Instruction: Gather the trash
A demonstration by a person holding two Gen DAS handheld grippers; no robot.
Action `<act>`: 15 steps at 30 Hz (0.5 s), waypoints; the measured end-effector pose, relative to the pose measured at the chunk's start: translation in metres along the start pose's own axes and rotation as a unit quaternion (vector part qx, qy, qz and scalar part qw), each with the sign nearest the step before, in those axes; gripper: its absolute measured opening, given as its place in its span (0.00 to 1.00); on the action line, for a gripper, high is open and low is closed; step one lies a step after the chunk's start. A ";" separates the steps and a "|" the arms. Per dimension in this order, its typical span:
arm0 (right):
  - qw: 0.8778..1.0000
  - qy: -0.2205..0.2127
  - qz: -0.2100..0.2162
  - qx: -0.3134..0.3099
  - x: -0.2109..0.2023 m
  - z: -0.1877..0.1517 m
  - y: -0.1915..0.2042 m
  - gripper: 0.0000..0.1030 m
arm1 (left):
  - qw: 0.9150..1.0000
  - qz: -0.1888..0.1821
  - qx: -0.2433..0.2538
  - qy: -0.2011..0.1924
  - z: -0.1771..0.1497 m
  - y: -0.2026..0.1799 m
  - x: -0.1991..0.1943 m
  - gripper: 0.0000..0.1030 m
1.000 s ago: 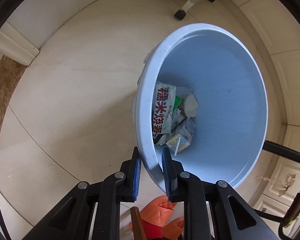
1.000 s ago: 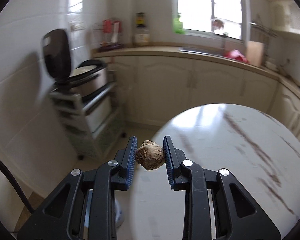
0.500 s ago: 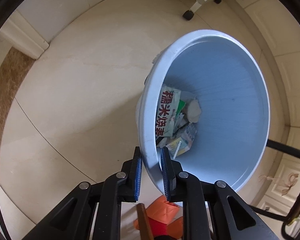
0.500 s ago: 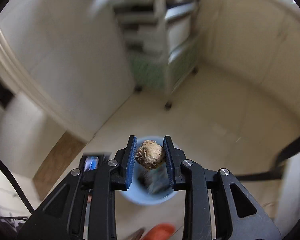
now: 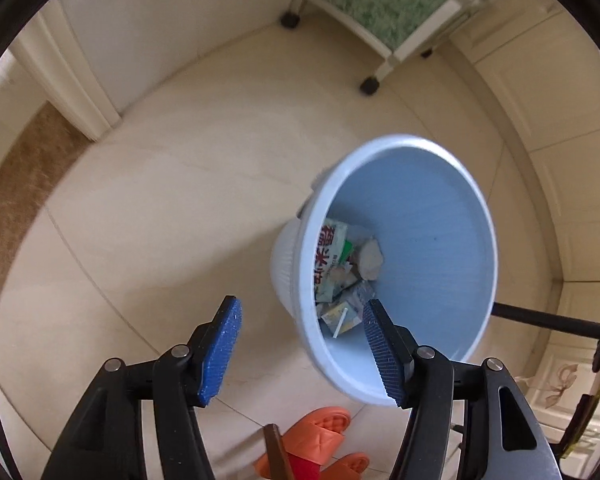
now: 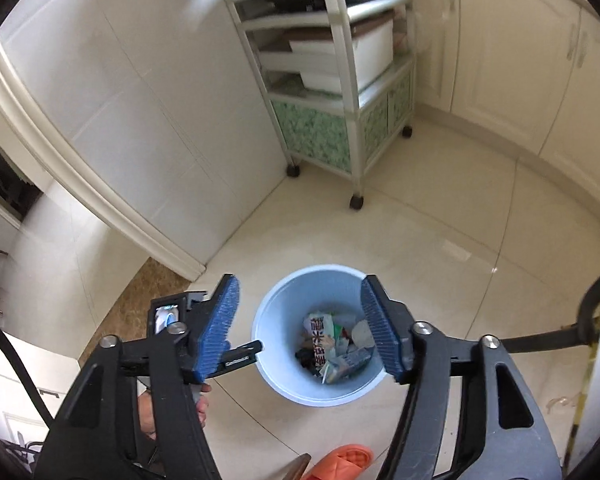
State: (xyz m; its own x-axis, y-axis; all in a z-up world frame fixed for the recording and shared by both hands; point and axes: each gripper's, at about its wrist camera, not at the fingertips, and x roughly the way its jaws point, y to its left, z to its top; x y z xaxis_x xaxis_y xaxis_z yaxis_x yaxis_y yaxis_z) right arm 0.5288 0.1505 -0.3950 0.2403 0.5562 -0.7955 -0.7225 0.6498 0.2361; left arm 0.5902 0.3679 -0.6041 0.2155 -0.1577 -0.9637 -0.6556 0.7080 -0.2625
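From the left wrist, the left gripper (image 5: 300,344) hangs over the floor with its jaws opening and nothing between them, right next to the blue bin (image 5: 452,264), which looks free to stand alone. The bin holds trash (image 5: 340,276): wrappers, a small carton and a crumpled wad. From the right wrist, the right gripper (image 6: 300,330) points down over the bin's (image 6: 276,372) mouth, probably so things drop in, its jaws opening and empty.
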 end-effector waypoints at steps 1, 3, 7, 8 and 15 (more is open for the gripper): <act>1.000 -0.008 -0.006 -0.004 -0.009 0.001 0.003 0.61 | 1.000 0.007 0.001 -0.020 -0.001 0.001 -0.015 0.57; 0.999 -0.032 -0.032 -0.016 -0.040 0.000 0.011 0.64 | 0.998 0.018 0.013 -0.057 -0.009 -0.008 -0.042 0.57; 0.994 -0.089 -0.061 -0.030 -0.109 -0.004 0.023 0.73 | 0.984 0.022 0.056 -0.167 -0.025 -0.029 -0.125 0.65; 0.991 -0.105 -0.071 -0.030 -0.129 -0.005 0.024 0.78 | 0.978 0.020 0.071 -0.195 -0.031 -0.037 -0.145 0.67; 0.963 -0.230 -0.136 0.032 -0.287 -0.046 -0.006 1.00 | 0.894 -0.039 0.192 -0.403 -0.113 -0.119 -0.297 0.99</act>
State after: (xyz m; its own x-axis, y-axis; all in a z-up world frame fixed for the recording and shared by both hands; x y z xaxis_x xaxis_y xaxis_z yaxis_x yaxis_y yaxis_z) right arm 0.4339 -0.0368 -0.1934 0.6875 0.5224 -0.5045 -0.5547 0.8261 0.0994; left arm 0.5222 0.2529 -0.2919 0.8029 0.2214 -0.5535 -0.3526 0.9251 -0.1413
